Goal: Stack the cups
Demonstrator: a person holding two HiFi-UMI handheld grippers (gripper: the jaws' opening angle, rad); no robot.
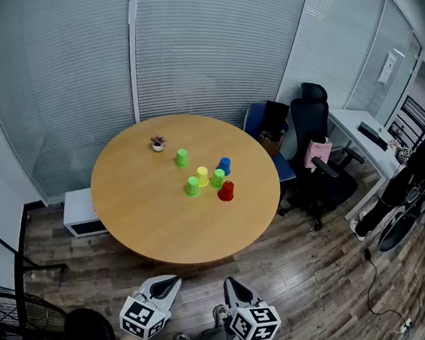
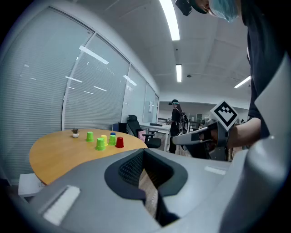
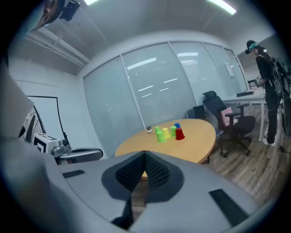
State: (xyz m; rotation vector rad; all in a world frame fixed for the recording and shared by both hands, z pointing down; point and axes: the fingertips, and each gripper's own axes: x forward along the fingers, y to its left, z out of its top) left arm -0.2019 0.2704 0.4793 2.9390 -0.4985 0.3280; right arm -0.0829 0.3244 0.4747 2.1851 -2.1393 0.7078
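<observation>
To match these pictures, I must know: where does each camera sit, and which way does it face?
Head view: on the head, facing steeply down at the table and cups; left gripper and right gripper show at the bottom.
Left gripper view: on that gripper, facing along its shut jaws, table ahead to the left; right gripper shows at right.
Right gripper view: on that gripper, facing along its shut jaws to the table; left gripper shows at left.
Shared: all show table, cups and a bystander.
</observation>
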